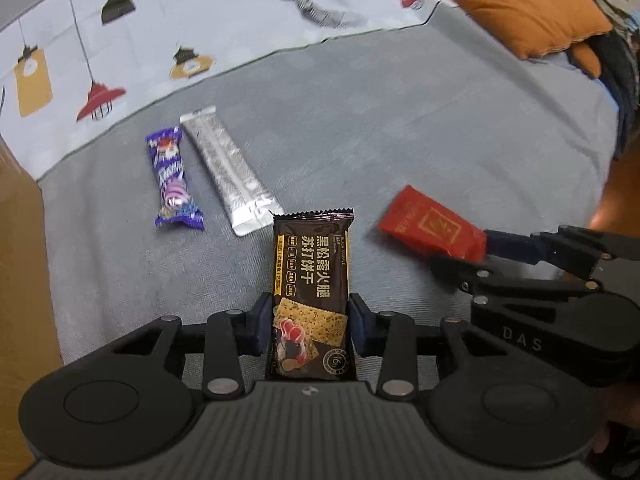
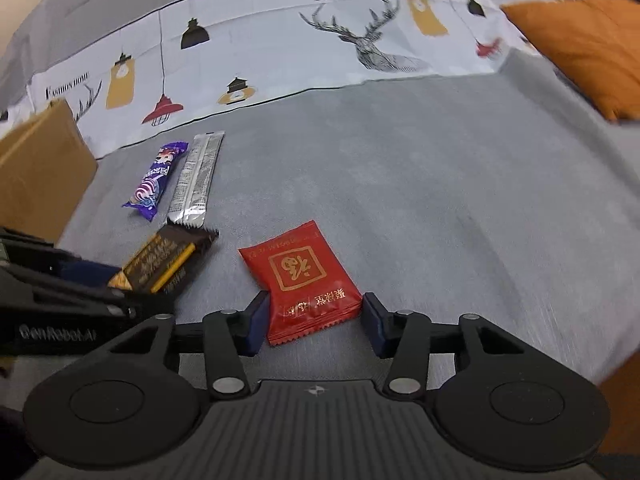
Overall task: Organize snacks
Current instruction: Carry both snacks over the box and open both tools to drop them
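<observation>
My left gripper (image 1: 310, 326) is shut on a dark brown cracker packet (image 1: 310, 280), its pads pressing both long sides; the packet also shows in the right wrist view (image 2: 164, 264). My right gripper (image 2: 314, 320) is closed around a red snack packet (image 2: 300, 276), its left pad touching, its right pad at the packet's edge; the packet shows in the left wrist view (image 1: 432, 228) too. A purple candy bar (image 1: 172, 178) (image 2: 154, 184) and a silver stick packet (image 1: 232, 172) (image 2: 196, 180) lie side by side further out on the grey cloth.
A cardboard box (image 2: 40, 176) stands at the left. A lamp-and-deer printed cloth (image 2: 280, 52) runs along the back. An orange cushion (image 2: 588, 48) lies at the far right. Grey surface (image 2: 440, 184) spreads to the right of the snacks.
</observation>
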